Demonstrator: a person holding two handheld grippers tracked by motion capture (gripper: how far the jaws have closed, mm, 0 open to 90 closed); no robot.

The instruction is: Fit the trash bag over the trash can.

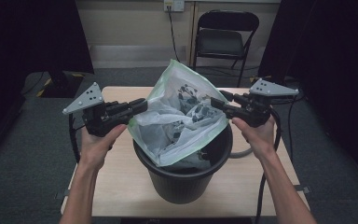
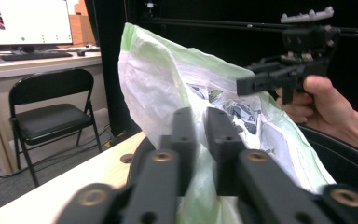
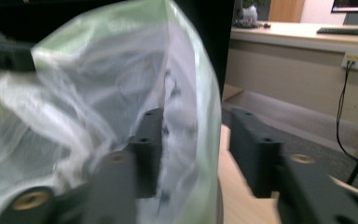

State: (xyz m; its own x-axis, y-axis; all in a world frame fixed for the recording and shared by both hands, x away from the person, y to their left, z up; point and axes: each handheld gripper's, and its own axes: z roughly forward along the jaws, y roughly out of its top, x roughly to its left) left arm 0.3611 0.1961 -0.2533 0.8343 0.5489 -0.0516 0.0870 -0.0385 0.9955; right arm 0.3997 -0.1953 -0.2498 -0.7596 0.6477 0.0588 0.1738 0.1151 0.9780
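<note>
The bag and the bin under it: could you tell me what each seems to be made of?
Bag: thin plastic film, translucent white with green edge; it crumples and light passes through. Bin: probably moulded plastic, matt black, with a smooth rolled rim; metal can't be ruled out.

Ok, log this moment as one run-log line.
left gripper: shut on bag edge | right gripper: open, jaws astride bag edge | bag: green-white, half inside black bin | bin on table

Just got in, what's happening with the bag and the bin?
A person is working a bag at a black bin on the table. The left gripper is shut on the bag's edge. The right gripper is open, with the bag's other edge between its jaws. The bag stands partly inside the bin.
</note>
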